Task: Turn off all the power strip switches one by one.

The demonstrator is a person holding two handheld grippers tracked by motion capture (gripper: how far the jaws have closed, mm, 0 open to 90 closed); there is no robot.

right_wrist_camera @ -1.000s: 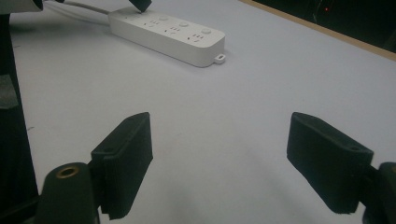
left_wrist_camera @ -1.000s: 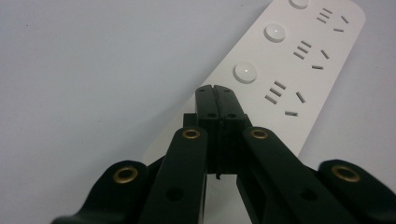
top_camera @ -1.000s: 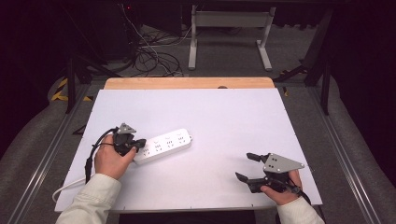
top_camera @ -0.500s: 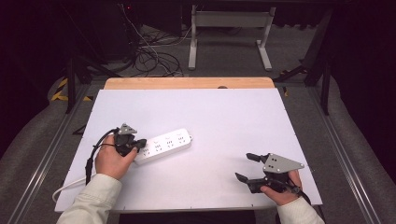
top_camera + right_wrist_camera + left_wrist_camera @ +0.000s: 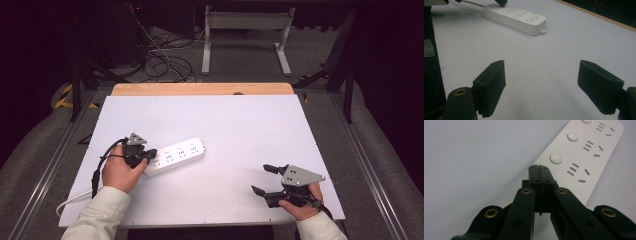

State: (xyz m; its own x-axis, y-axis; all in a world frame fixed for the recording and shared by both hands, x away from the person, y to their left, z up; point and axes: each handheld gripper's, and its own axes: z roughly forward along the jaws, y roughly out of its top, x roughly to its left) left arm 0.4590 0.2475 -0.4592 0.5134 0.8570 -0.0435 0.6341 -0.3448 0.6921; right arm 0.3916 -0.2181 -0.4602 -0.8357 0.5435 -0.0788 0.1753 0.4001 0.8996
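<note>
- White plastic power strip (image 5: pixel 175 156), one: lies flat on the table's left half, long axis running from lower left up to the right. Three socket groups with three round buttons can be counted along its top in the left gripper view (image 5: pixel 584 152). A small loop tab sits at its free end in the right gripper view (image 5: pixel 515 18).
- White cord (image 5: pixel 75 199), one: leaves the strip's near end and trails to the table's left front edge, passing beside the sleeve.
- Black two-jaw grippers, two, one in each hand.
- Right gripper (image 5: pixel 265 179), nearest item: held low over the table's right front corner, grey three-cornered plate on top. Jaws stand wide apart with bare table surface between them; in the right gripper view (image 5: pixel 549 87) the pads hold nothing and touch nothing. Well apart from the strip.
- Left gripper (image 5: pixel 150 154): held at the near end of the strip. Jaws fully closed, pads pressed together with nothing between them; in the left gripper view (image 5: pixel 539 170) the closed tips sit over the strip's top face, just short of the nearest button. Whether the tips actually press on the plastic cannot be told.
- White table (image 5: pixel 240 125), one: matte top with a bare wooden strip along the far edge.
- Pale sleeves, two, coming in from the near edge.
- Grey carpeted floor beyond, with a tangle of dark cables (image 5: pixel 165 62) and one white metal frame (image 5: pixel 245 35) standing farthest back.
</note>
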